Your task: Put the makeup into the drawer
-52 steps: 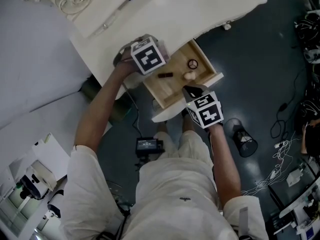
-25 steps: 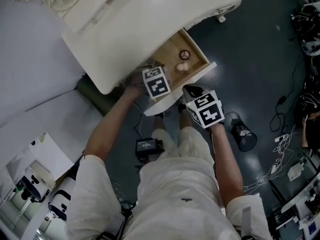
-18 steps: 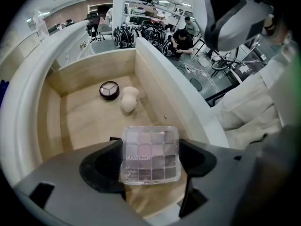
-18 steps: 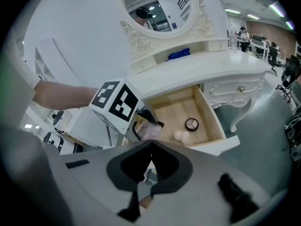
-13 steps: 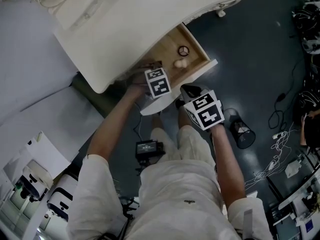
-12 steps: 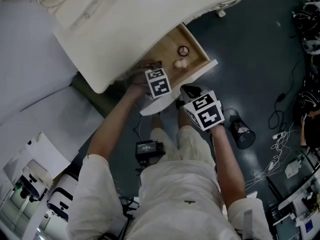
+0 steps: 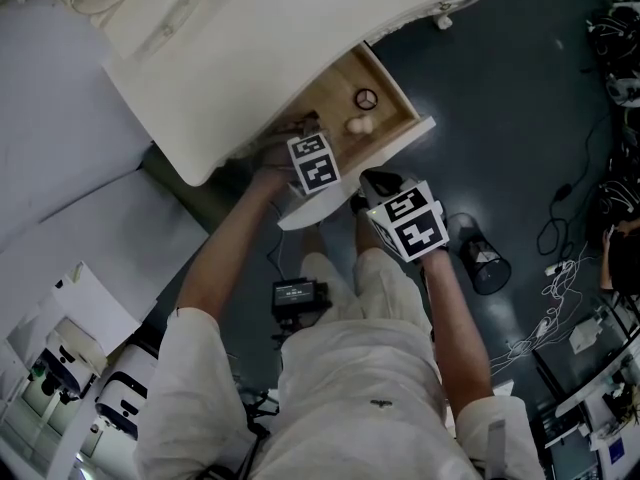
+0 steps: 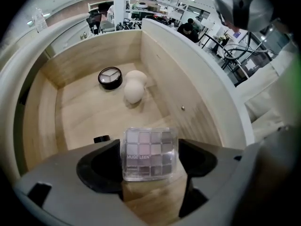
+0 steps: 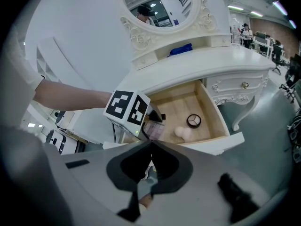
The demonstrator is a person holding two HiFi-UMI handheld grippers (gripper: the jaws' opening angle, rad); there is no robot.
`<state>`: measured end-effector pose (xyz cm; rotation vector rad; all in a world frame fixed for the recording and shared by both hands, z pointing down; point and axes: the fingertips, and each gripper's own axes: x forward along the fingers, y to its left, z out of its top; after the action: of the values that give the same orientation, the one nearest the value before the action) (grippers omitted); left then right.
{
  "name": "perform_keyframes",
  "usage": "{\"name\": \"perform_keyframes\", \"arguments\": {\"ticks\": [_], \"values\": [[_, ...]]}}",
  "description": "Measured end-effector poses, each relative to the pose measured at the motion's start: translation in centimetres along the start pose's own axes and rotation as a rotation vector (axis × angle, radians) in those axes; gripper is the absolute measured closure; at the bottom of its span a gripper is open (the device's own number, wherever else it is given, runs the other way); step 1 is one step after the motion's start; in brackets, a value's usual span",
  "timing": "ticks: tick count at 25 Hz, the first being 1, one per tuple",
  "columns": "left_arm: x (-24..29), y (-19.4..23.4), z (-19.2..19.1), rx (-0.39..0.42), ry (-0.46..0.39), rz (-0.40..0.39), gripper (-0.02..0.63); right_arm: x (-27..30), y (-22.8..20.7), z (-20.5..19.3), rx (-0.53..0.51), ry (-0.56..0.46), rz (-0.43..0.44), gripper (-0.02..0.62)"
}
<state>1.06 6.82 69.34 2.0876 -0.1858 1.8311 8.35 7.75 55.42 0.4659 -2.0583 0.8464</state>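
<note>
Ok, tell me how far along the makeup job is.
Done: a round compact and two sponges lie in the drawer. In hand: the left claw holds an eyeshadow palette low inside it. Remaining: release it; the right claw is shut, empty.

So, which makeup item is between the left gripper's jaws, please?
The square clear-cased eyeshadow palette; the round black compact and beige sponges lie loose on the wooden drawer floor.

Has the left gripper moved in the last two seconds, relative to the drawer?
Yes. The left gripper went from the edge of the white dresser top to the front-left corner of the open light wooden drawer.
</note>
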Motion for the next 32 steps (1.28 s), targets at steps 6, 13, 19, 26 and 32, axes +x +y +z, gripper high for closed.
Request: {"name": "perform_keyframes", "arguments": {"ticks": [6, 13, 19, 26, 32], "values": [[-0.5, 0.2, -0.1, -0.005, -0.002, 0.010, 0.227, 0.0, 0.2, 0.4, -0.003, -0.008, 0.001, 0.583], [-3.1, -0.2, 0.0, -0.074, -0.042, 0.026, 0.227, -0.6, 0.8, 1.0, -0.017, -0.021, -0.002, 0.583], [-7.3, -2.3, 0.6, -0.179, -0.115, 0.003, 0.230, -1.1, 1.5, 1.6, -0.025, -0.035, -0.014, 0.583], [-13.0, -4.9, 0.5, -0.343, -0.240, 0.010, 0.341, -2.2, 2.6, 2.1, -0.026, -0.054, -0.023, 0.583], [-16.8, -7.0, -1.0, -0.536, -0.325, 0.025, 0.482, -3.7, 4.2, 2.7, -0.011, -0.084, -0.030, 0.583]]}}
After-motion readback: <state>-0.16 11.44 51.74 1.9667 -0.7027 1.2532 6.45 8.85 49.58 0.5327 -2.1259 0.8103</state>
